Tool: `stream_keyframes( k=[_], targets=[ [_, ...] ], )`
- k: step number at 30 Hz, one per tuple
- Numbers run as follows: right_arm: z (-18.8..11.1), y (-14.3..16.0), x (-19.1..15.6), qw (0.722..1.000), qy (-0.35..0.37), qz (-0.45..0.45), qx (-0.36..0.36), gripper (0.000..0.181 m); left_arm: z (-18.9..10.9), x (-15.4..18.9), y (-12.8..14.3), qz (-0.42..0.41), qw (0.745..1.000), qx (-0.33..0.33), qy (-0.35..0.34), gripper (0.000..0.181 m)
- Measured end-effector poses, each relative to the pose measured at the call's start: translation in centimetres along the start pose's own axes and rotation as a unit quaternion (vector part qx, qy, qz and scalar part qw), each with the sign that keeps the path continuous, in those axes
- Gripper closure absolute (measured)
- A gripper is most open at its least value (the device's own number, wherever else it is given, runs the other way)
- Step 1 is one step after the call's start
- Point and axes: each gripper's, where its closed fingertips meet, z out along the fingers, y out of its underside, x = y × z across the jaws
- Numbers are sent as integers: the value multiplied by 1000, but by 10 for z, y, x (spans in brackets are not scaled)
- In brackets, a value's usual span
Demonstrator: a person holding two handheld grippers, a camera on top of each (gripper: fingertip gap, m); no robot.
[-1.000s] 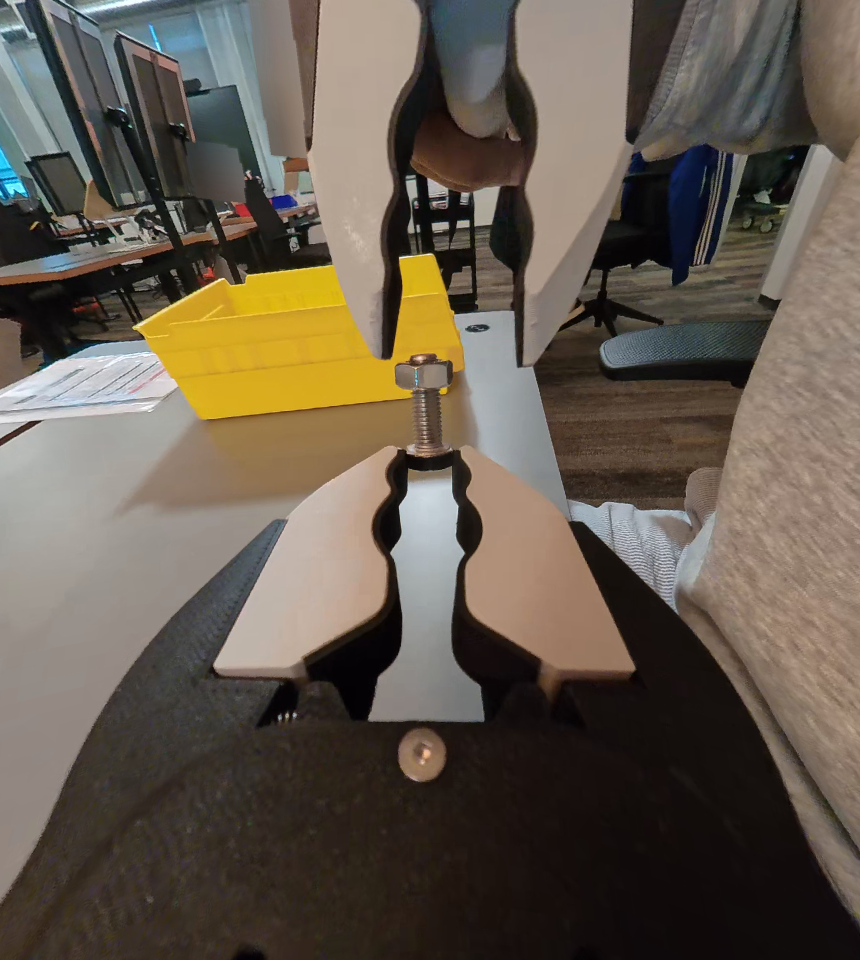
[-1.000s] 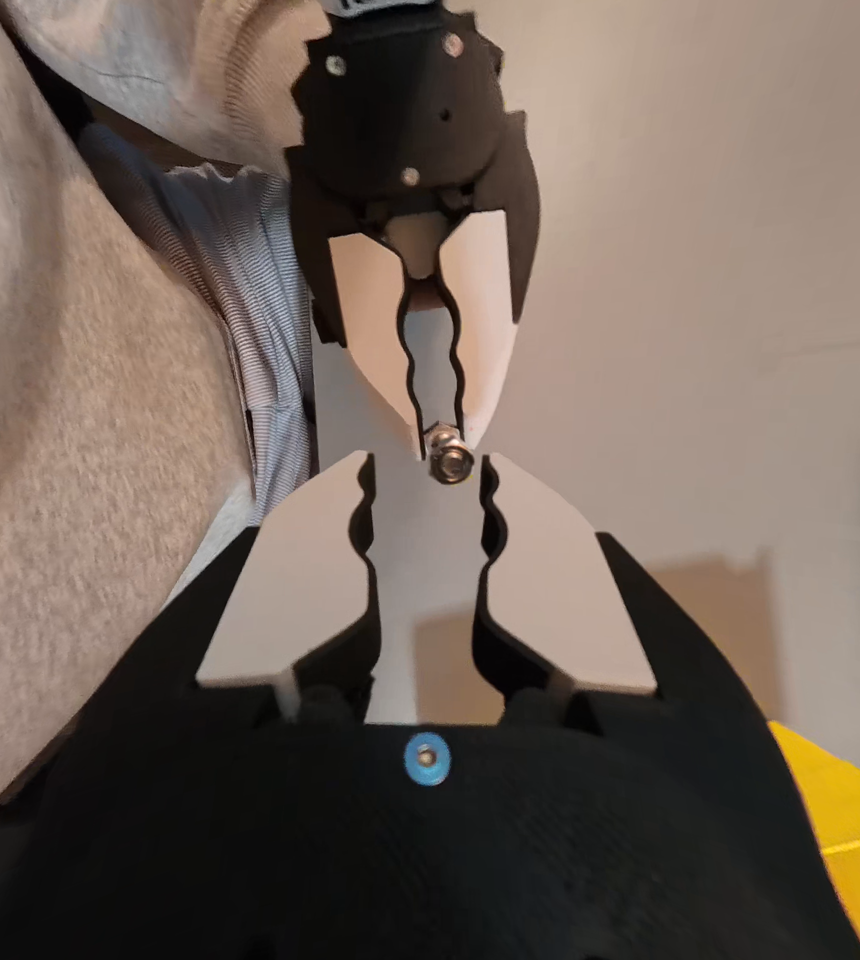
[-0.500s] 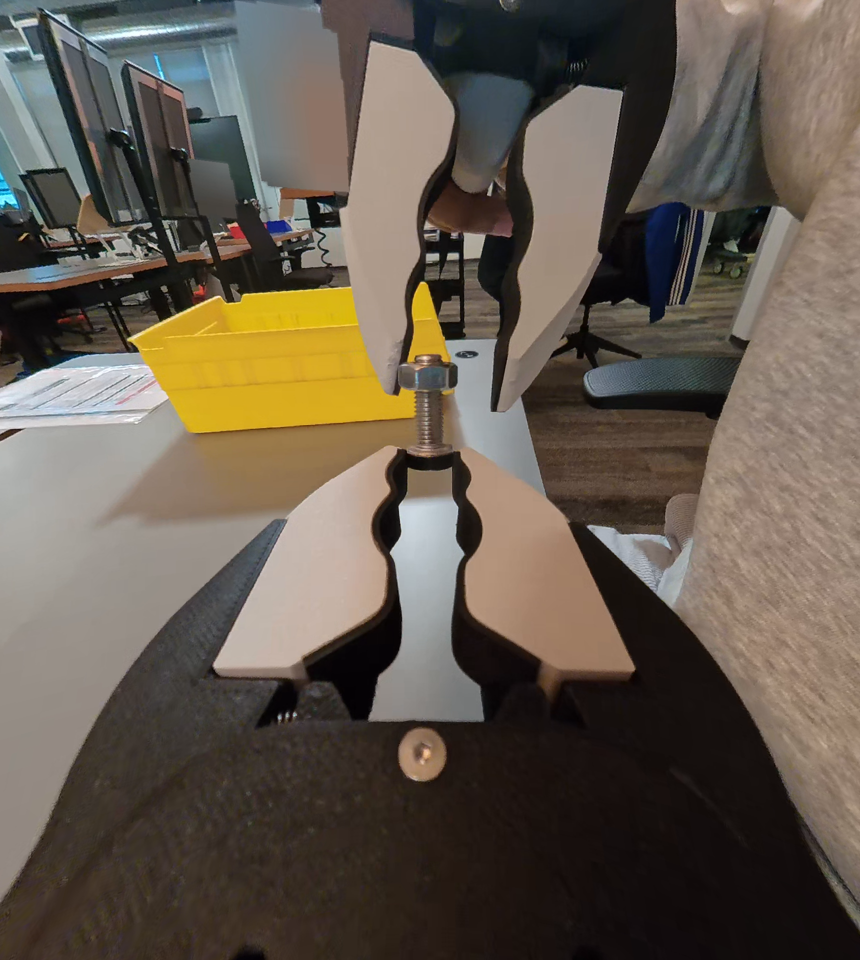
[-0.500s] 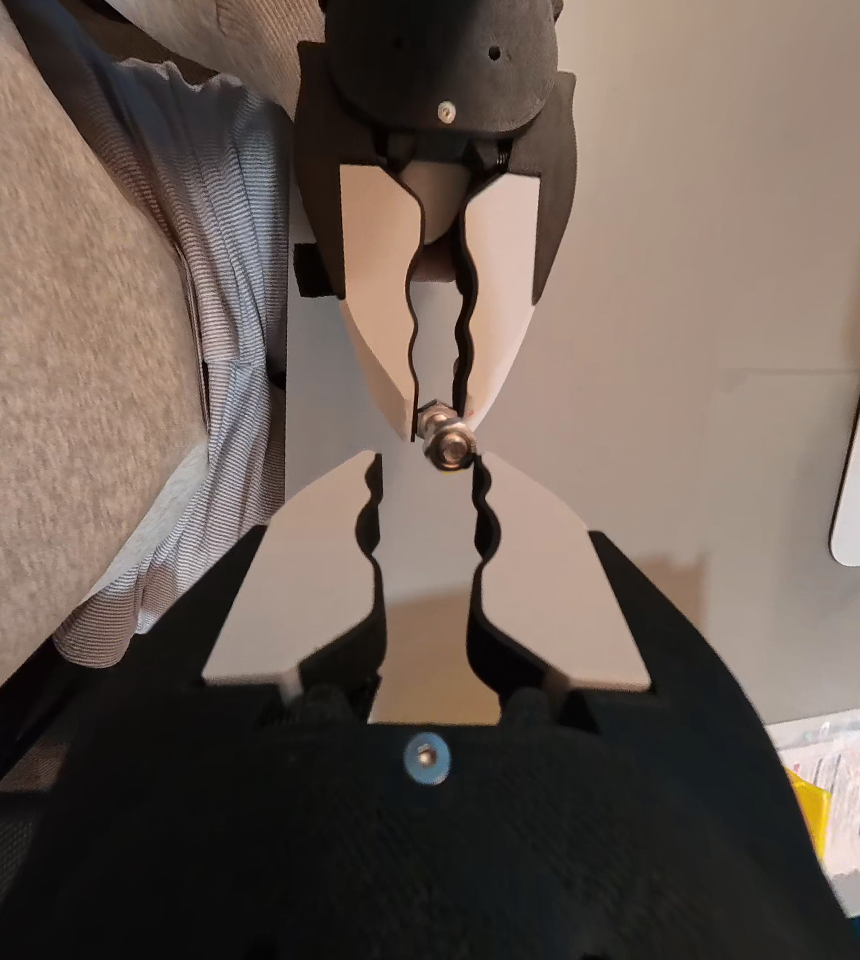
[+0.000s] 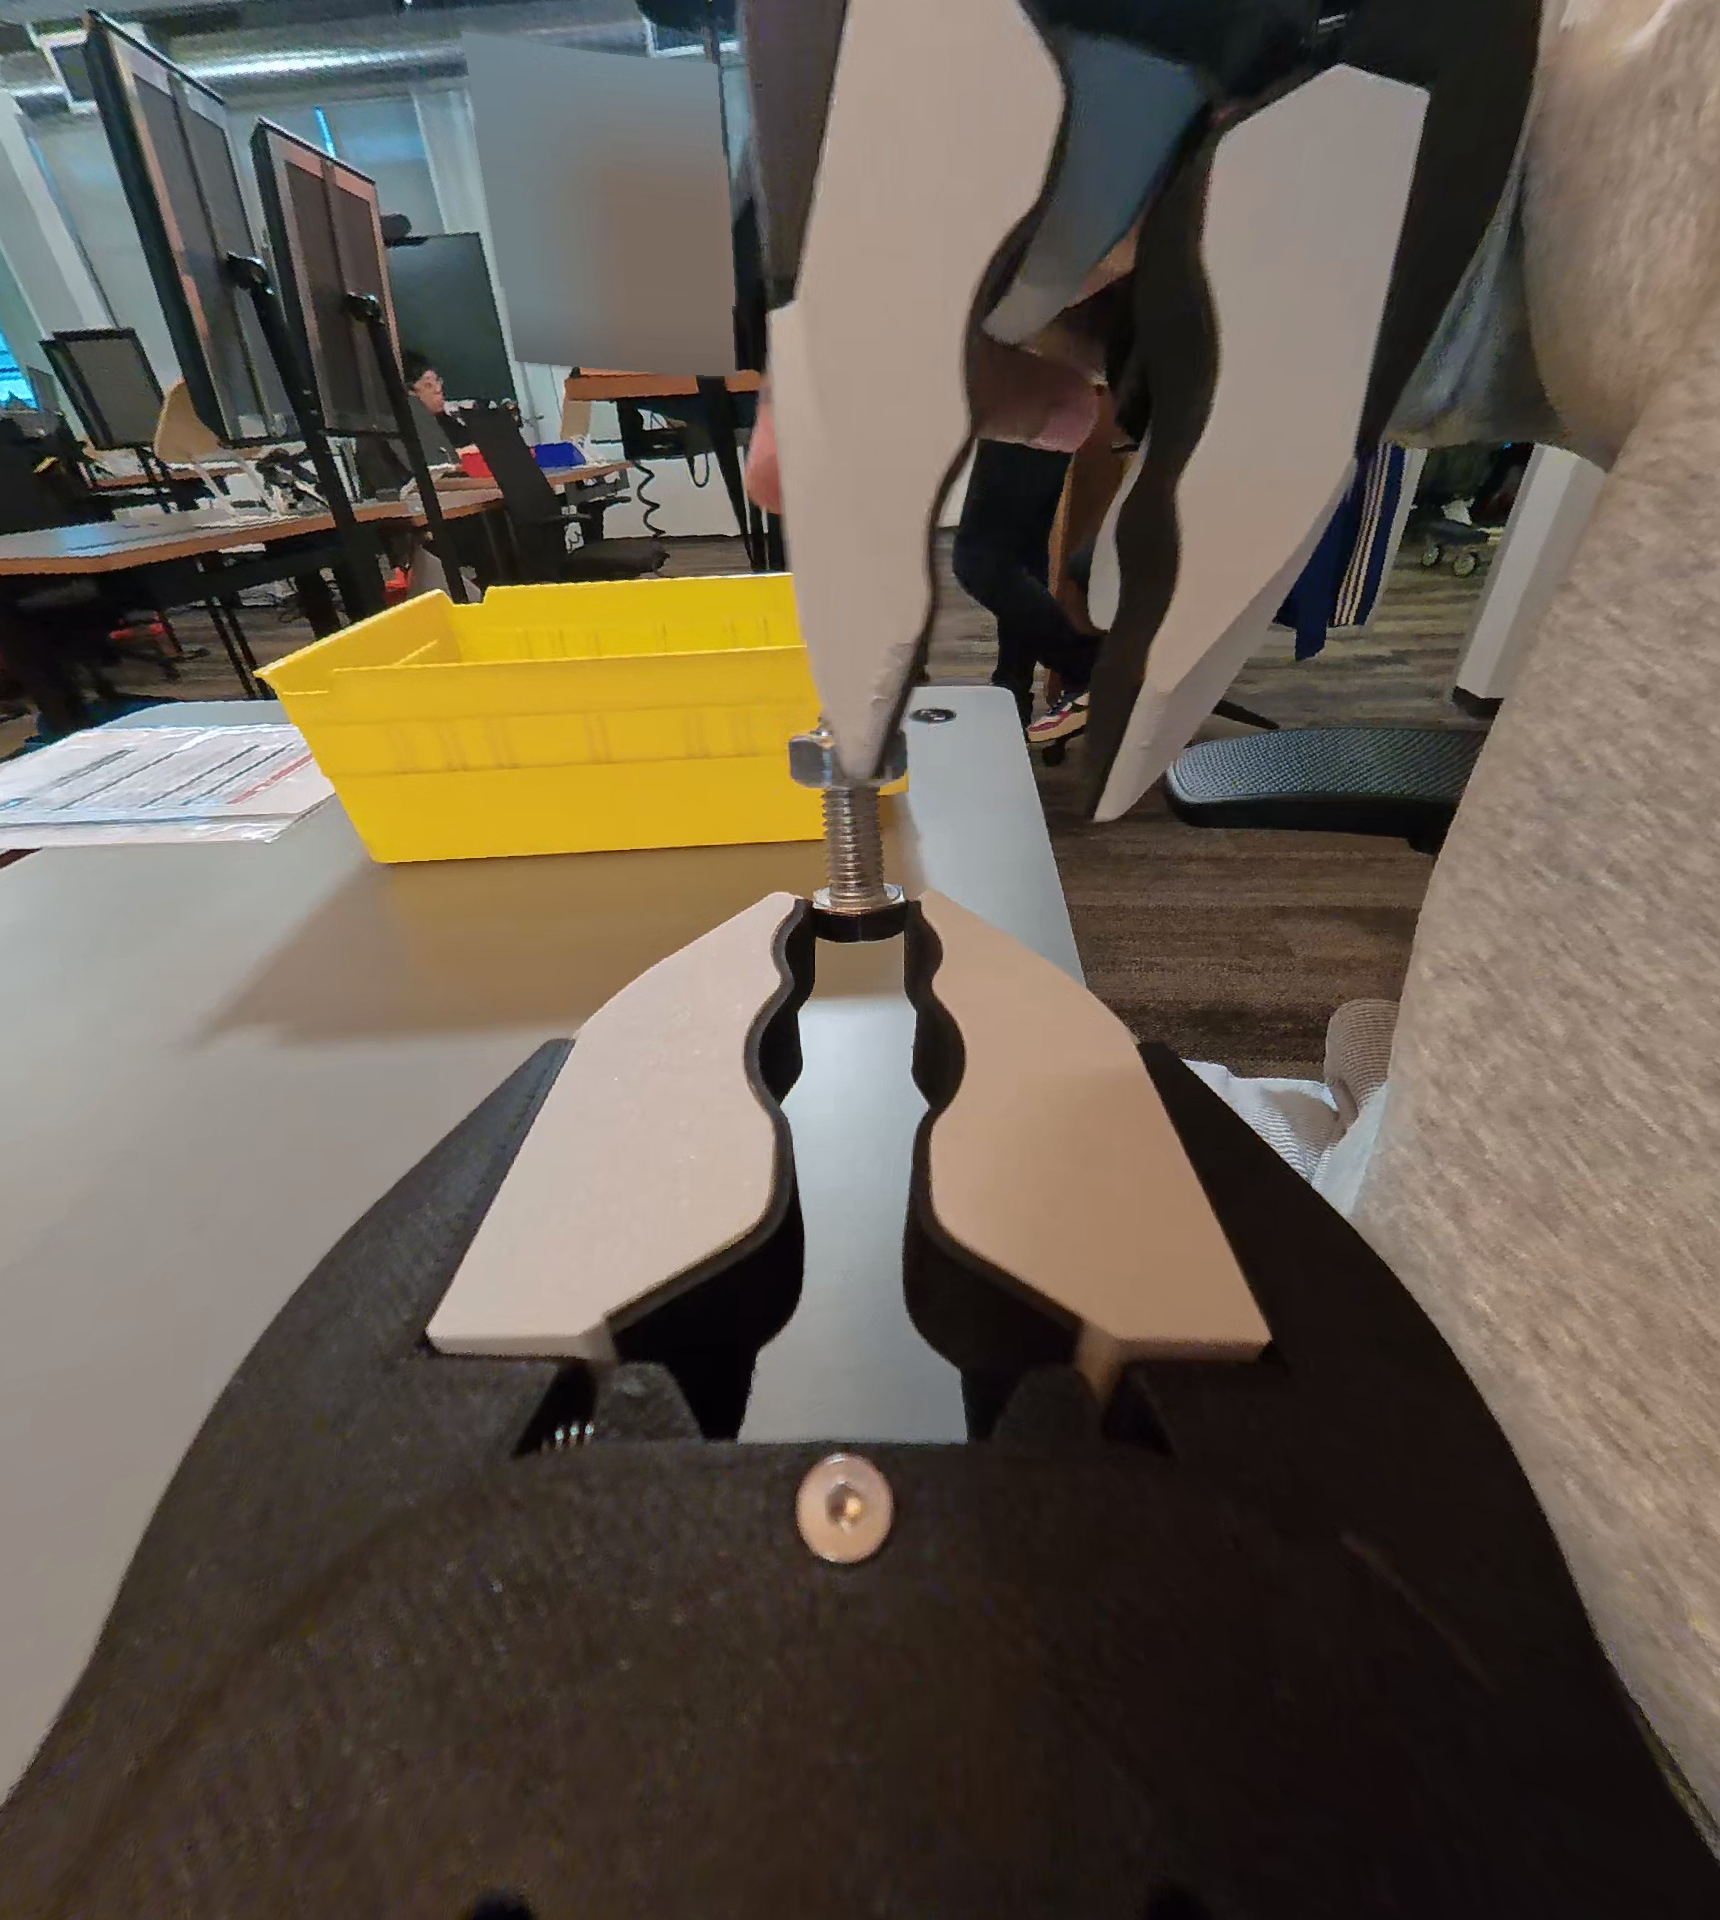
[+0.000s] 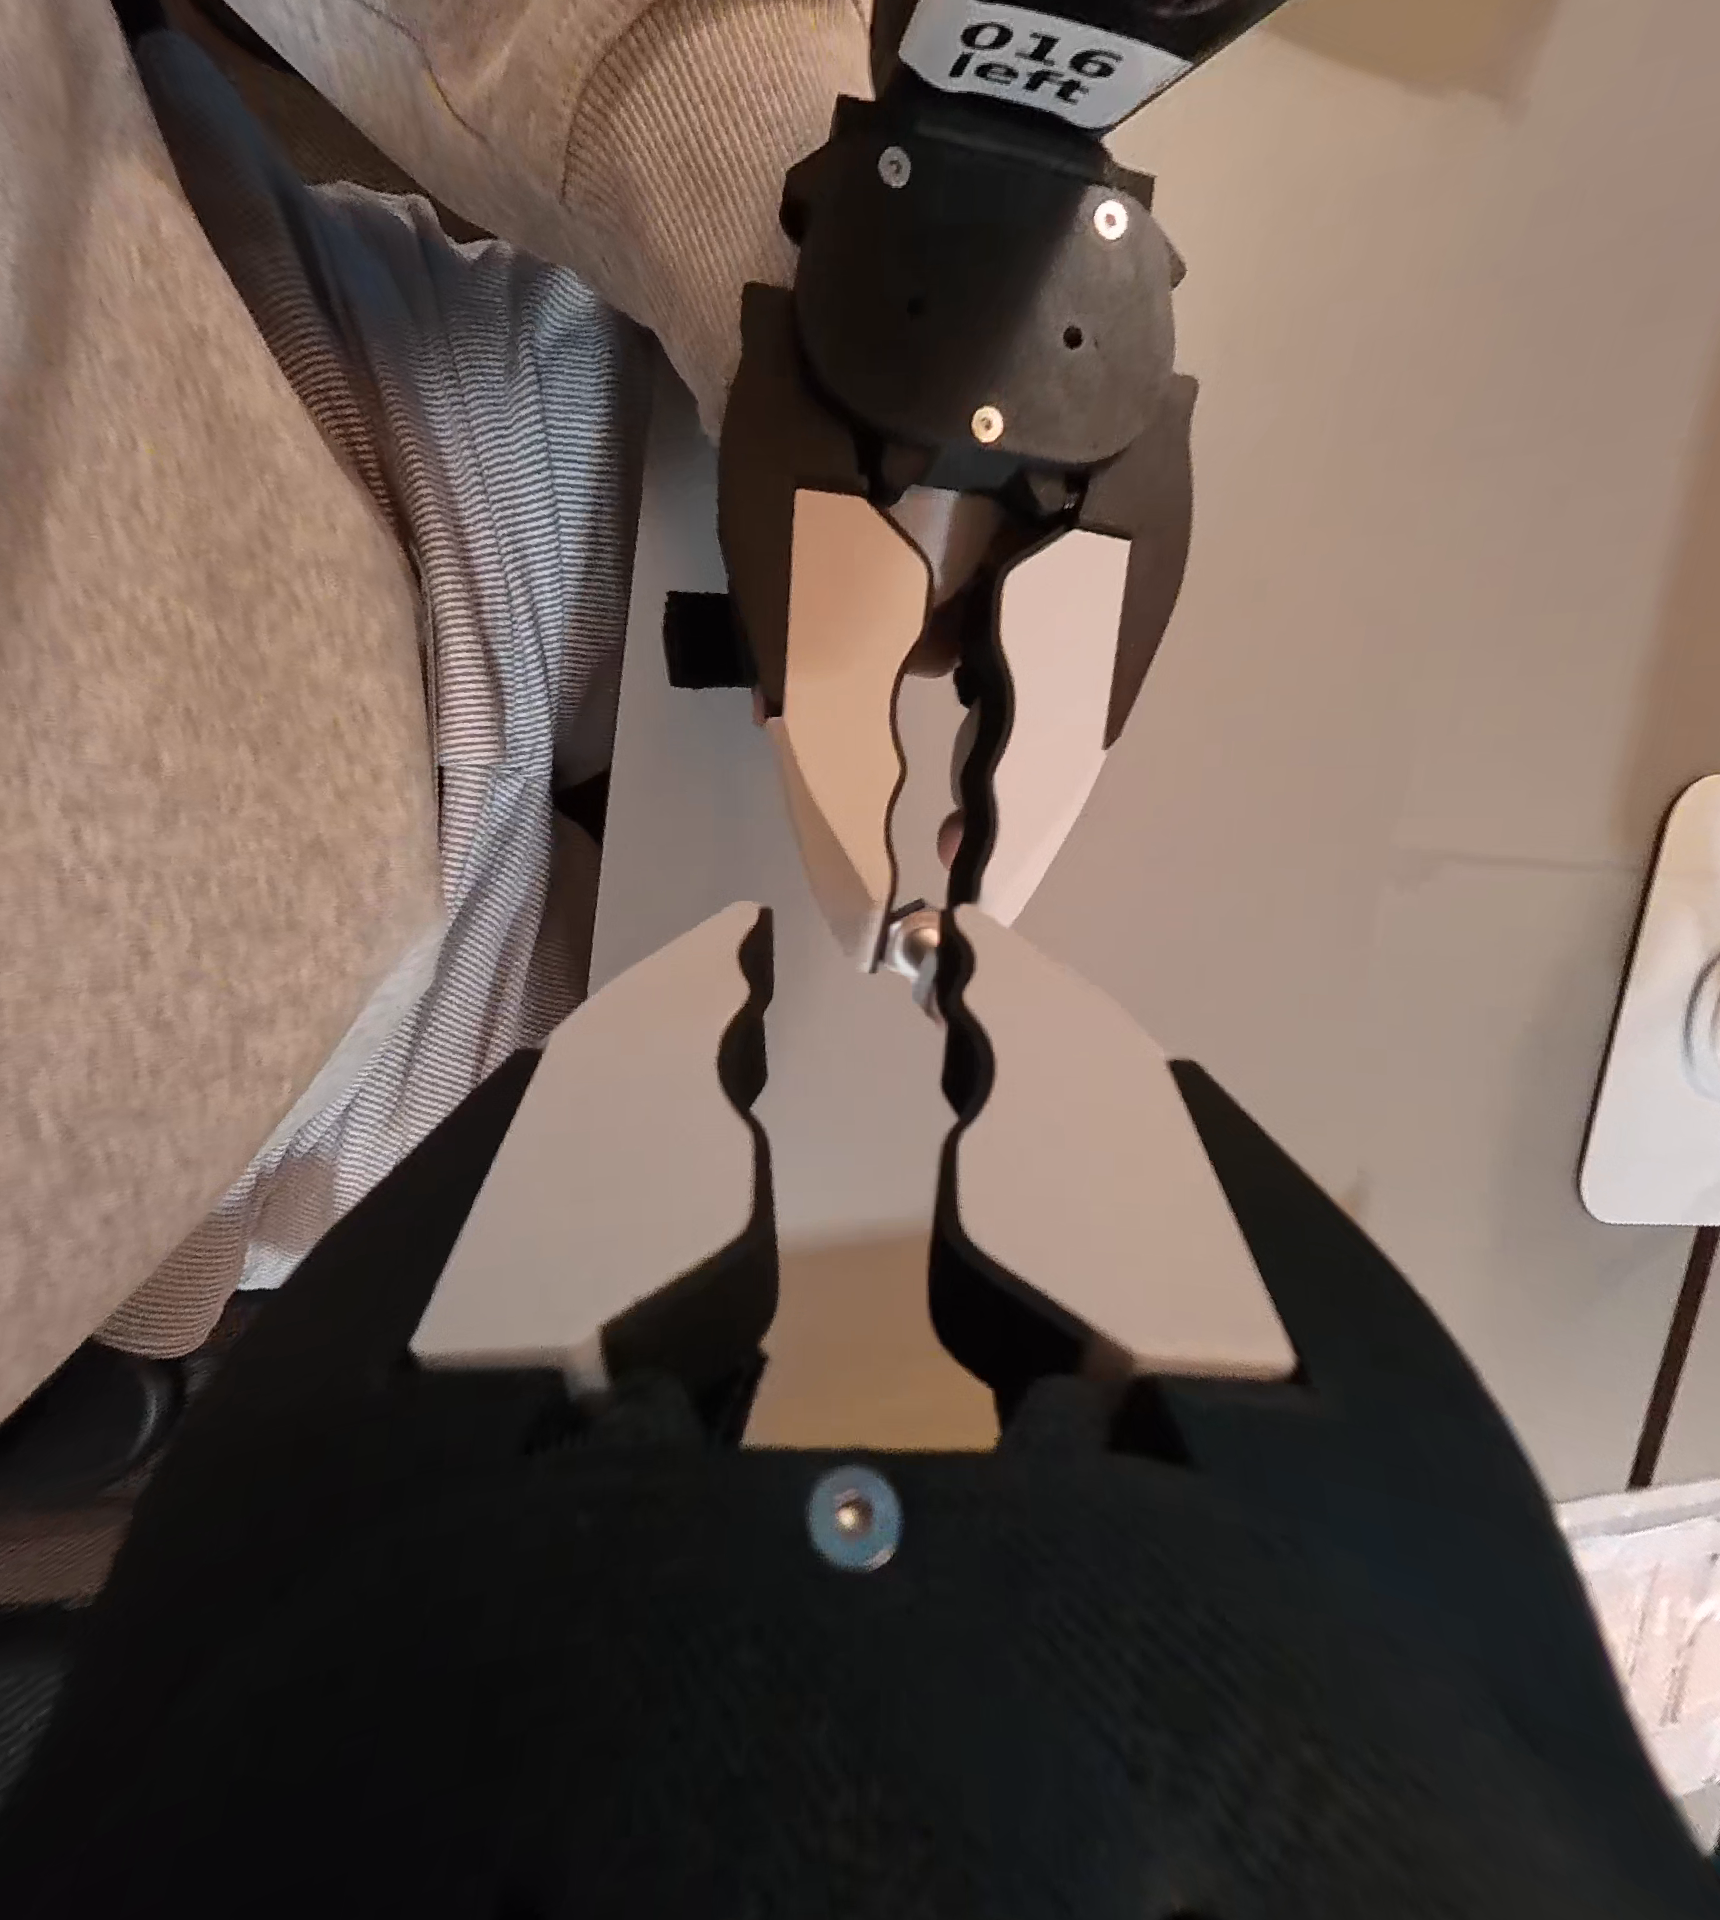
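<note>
Bolt (image 5: 858, 842): upright, lower end pinched at tips of left gripper (image 5: 858, 920), above desk (image 5: 160, 1039) near its right edge. Nut (image 5: 840, 756): on top end of bolt. Right gripper (image 5: 991, 769): above bolt, pointing down, jaws spread, one tip touching nut, other tip well right of it. Bin (image 5: 565, 717): on desk, behind bolt, slightly left. Papers (image 5: 118, 774): on desk, left of bin, just beside it. Plate (image 6: 1697, 1049): flat on desk, right of both grippers in right wrist view. Monitors (image 5: 243, 281): on far desks, behind bin, left. Chair seat (image 5: 1323, 769): right of desk, beyond its edge.
</note>
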Motion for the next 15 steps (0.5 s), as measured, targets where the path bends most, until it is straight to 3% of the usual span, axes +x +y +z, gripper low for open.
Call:
stream_keyframes(
  k=[8, 15],
  targets=[
    [4, 14, 14, 1000, 8, 18, -19, 149, -2, 1, -6, -3, 1000, 14, 2, 164],
    [2, 26, 12, 998, -10, 36, -42, 161, -1, 2, -3, -6, 1000, 11, 4, 164]
  ],
)
